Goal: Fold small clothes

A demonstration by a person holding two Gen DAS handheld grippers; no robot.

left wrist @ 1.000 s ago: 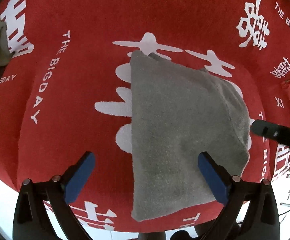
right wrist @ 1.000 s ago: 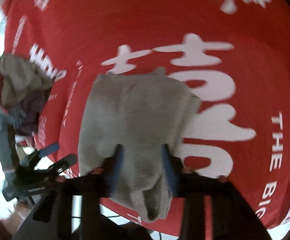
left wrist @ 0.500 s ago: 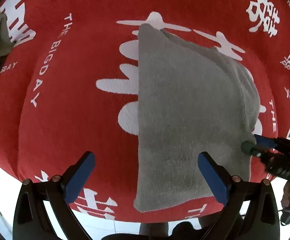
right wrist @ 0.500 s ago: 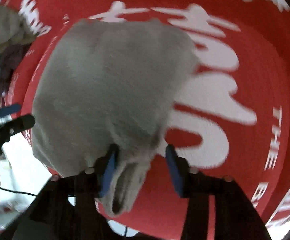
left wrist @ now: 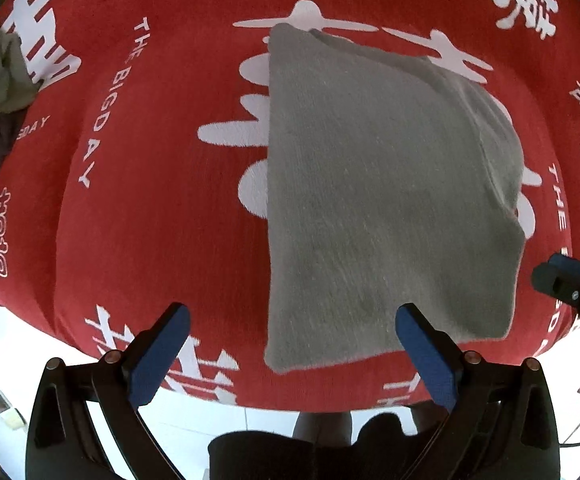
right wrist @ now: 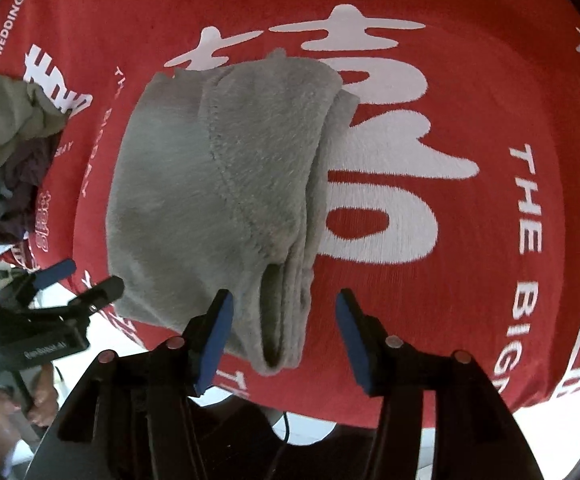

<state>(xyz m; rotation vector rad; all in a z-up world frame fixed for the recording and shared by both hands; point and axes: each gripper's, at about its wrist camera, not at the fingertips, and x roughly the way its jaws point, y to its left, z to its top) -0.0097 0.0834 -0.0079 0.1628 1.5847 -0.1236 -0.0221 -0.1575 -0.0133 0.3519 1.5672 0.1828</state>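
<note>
The folded grey garment (right wrist: pixel 217 184) is judged soft, light and floppy; its layered near corner is best pinched. The right hand-held gripper (right wrist: pixel 281 332) is seen opening around that corner, nothing pinched. The left hand-held gripper (left wrist: pixel 290 352) is held spread and empty.

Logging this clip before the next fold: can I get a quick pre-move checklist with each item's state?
1. Grey garment lying folded on the red cloth: ok.
2. Right gripper let go: ok, jaws opening, the garment's near corner between them but not pinched.
3. Left gripper free: ok, jaws wide, nothing held.
4. Fold edges aligned: not ok, layers offset on one side.
5. Pile of other clothes apart from the garment: ok.
</note>
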